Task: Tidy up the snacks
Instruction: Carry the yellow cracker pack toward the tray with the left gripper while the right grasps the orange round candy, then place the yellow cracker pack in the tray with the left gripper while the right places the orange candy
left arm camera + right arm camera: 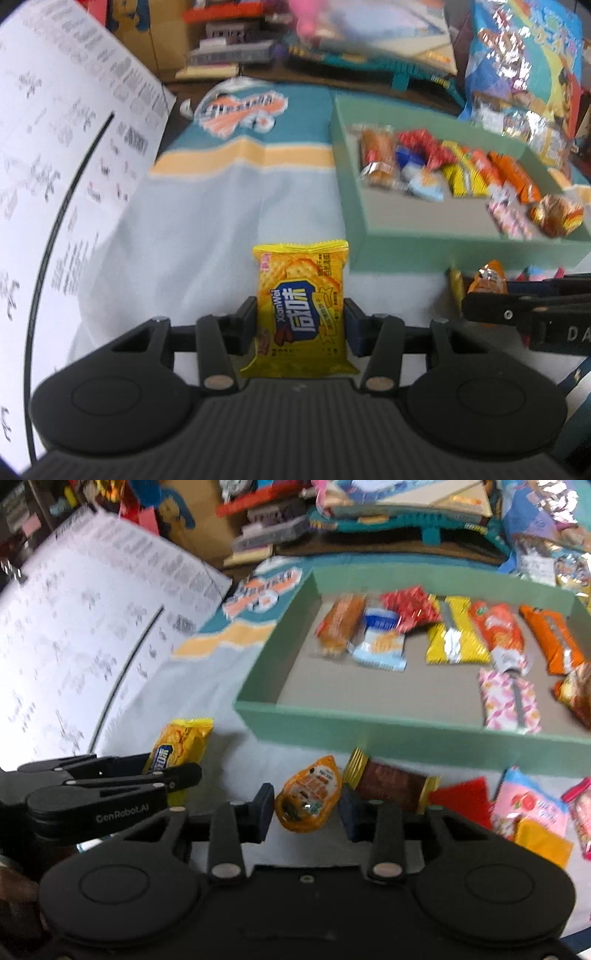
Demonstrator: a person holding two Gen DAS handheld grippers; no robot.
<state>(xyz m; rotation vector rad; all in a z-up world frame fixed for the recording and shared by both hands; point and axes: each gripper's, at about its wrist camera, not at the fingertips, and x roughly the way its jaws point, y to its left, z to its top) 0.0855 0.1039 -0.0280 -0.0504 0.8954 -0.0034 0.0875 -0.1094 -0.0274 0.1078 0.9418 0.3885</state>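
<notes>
We see the left hand-held gripper (pixel 300 325) with its two fingers pressed against the sides of a yellow cracker packet (pixel 301 306), which stands lengthwise between them, its top edge pointing away from the camera toward the green tray (pixel 354 221). From the right wrist view, that same packet (pixel 181 746) sits clamped in the left hand-held gripper (pixel 173 775), off to the left of the tray's near corner.

Our right hand-held gripper (pixel 306 808) has its fingers parted around an orange snack pouch (pixel 308 794); the fingers stand just beside the pouch's edges, but we cannot tell whether they actually squeeze it. Just beside the pouch to the right lies a brown bar with gold ends (pixel 391 782), close under the tray's front wall (pixel 406 731).

Inside the tray lie several snacks in a row, among them a yellow packet (pixel 454 635) and an orange packet (pixel 502 631). Everything rests on a pale cloth-covered surface (pixel 207 229), with a printed white sheet (pixel 55 166) at left.
</notes>
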